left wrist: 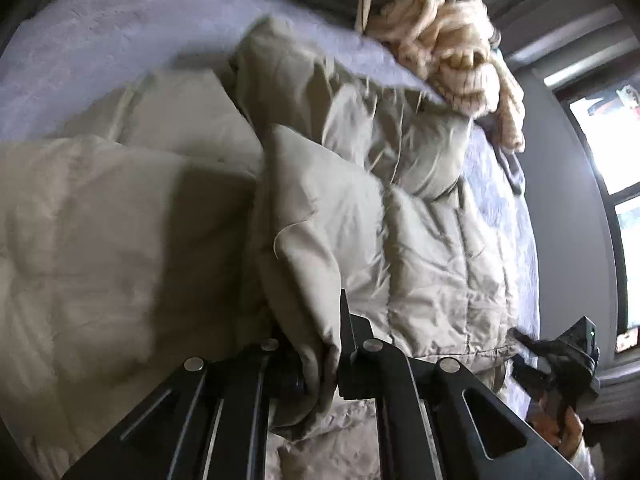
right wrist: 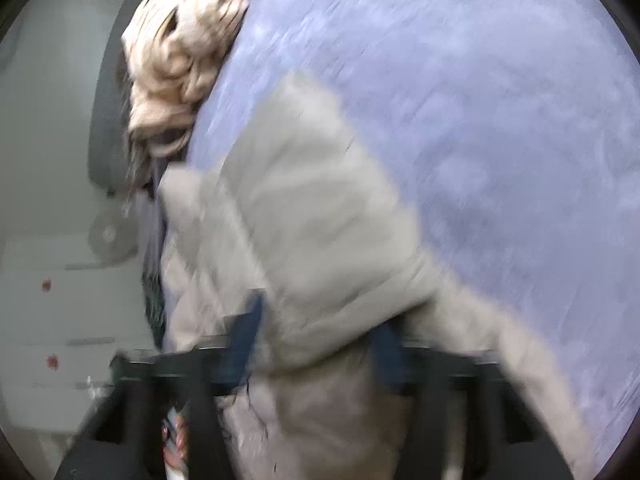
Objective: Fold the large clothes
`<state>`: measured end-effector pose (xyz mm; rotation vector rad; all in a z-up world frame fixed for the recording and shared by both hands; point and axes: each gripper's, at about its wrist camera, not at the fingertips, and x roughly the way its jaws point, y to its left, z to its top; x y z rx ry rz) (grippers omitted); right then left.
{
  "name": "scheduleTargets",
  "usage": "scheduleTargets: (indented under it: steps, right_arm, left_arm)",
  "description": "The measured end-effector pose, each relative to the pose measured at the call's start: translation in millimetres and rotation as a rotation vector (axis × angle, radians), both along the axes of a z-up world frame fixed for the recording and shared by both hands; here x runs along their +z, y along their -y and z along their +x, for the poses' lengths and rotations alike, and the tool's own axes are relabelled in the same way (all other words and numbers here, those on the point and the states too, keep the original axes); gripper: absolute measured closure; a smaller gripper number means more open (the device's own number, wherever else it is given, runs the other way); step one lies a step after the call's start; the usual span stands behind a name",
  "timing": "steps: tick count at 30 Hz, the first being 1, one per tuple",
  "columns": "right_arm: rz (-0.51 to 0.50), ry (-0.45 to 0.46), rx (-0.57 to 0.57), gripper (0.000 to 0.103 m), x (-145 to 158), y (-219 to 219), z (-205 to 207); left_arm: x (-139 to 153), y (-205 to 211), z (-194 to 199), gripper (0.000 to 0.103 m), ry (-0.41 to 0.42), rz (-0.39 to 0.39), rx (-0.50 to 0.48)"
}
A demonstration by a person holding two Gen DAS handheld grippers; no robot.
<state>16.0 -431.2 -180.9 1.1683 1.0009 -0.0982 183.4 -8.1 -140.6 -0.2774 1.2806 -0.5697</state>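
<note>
Fabric of the beige puffer jacket (left wrist: 360,208) fills both your jaws. Your left gripper (left wrist: 320,360) is clamped on a bunched fold of it. Your right gripper (right wrist: 316,344), blurred, pinches the hem at the opposite side. The jacket lies spread on the lavender bed (left wrist: 100,52), near a cream knitted garment (left wrist: 452,52).

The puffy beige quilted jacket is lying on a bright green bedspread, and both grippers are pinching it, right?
Not quite. The bedspread is pale lavender-blue, not green, as both wrist views show. The rest holds: the puffy beige quilted jacket lies on it, with the left gripper and the right gripper pinching its fabric.
</note>
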Motion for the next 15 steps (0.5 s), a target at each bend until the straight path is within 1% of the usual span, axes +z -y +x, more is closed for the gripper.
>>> scheduleTargets:
  steps: [1,3,4,5,6,8,10,11,12,13,14,15]
  right_arm:
    - [-0.036,-0.003,0.01,0.098,3.2,4.3,7.0]
    - [-0.111,0.022,0.054,0.098,16.1,5.6,13.1]
    - [-0.164,0.028,0.101,0.098,21.6,1.6,20.4]
    - [-0.186,0.022,0.13,0.098,20.6,2.1,22.1]
    - [-0.192,0.013,0.147,0.098,19.0,6.2,23.5]
    - [-0.203,-0.023,0.18,0.098,7.7,0.9,35.1]
    - [-0.185,-0.05,0.179,0.098,-7.0,0.2,41.4]
    - [-0.177,-0.05,0.172,0.098,-8.2,1.7,37.7]
    - [-0.172,-0.049,0.167,0.096,-7.4,3.2,36.3]
    - [-0.167,-0.047,0.172,0.091,-3.8,5.6,25.4]
    - [-0.177,-0.063,0.195,0.083,0.9,5.5,24.8]
    - [-0.188,-0.073,0.214,0.078,2.9,5.7,14.7]
  left_arm:
    - [8.2,-3.4,-8.4,0.091,0.037,0.006,0.0]
    - [13.0,-8.6,-20.4,0.091,0.065,0.036,0.0]
    - [10.1,-11.1,-28.9,0.091,0.07,0.073,-0.005]
    - [5.3,-13.3,-33.2,0.091,0.07,0.102,-0.012]
    - [-2.8,-14.4,-36.8,0.091,0.06,0.13,-0.021]
    - [-14.1,-16.0,-38.9,0.091,0.05,0.145,-0.02]
    - [-16.0,-14.8,-38.1,0.091,0.055,0.16,-0.014]
    - [-13.8,-14.0,-37.2,0.09,0.057,0.174,-0.005]
    - [-11.1,-13.5,-36.9,0.083,0.064,0.194,0.002]
    - [-6.9,-13.6,-36.9,0.07,0.081,0.234,0.013]
    - [-0.8,-15.8,-38.3,0.062,0.111,0.283,0.032]
    - [6.1,-20.3,-40.4,0.044,0.145,0.321,0.054]
